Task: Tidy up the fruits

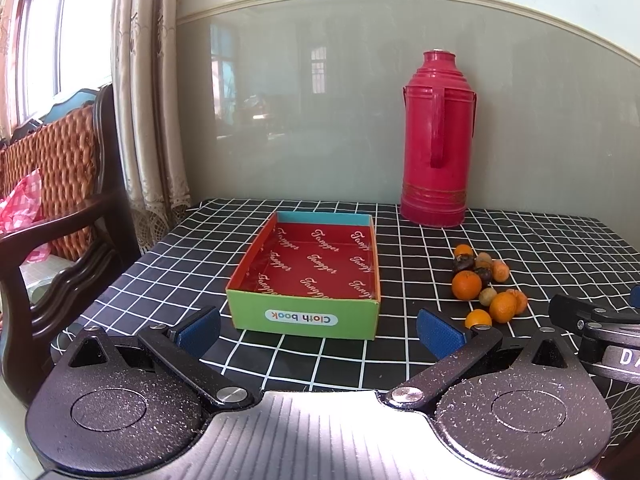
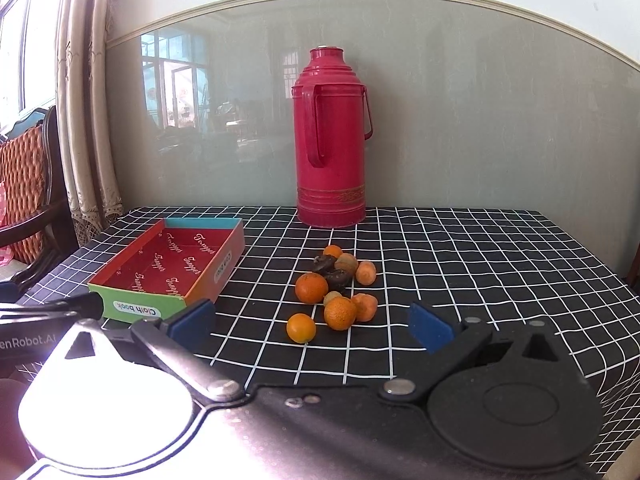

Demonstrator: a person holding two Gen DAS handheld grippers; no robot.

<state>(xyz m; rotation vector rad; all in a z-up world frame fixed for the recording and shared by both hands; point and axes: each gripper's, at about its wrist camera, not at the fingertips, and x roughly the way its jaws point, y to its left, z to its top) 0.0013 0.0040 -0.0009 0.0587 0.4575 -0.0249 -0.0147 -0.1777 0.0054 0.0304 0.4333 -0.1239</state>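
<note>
Left tongs (image 1: pixel 320 330): jaws spread wide, nothing between them, blue pads (image 1: pixel 438 334) facing inward, black linkage arms angled outward from pivots. Held low and level, pointing forward.

Right tongs (image 2: pixel 312 326): jaws likewise spread wide, empty, blue pads (image 2: pixel 430 326) facing inward. Held low, level, pointing forward.

Both side by side, close: right tongs' black finger shows at right edge of left view, left tongs' at left edge of right view.

Home: curtains (image 1: pixel 148 100), cushioned chair (image 1: pixel 60 168), thermos (image 2: pixel 330 140).
</note>
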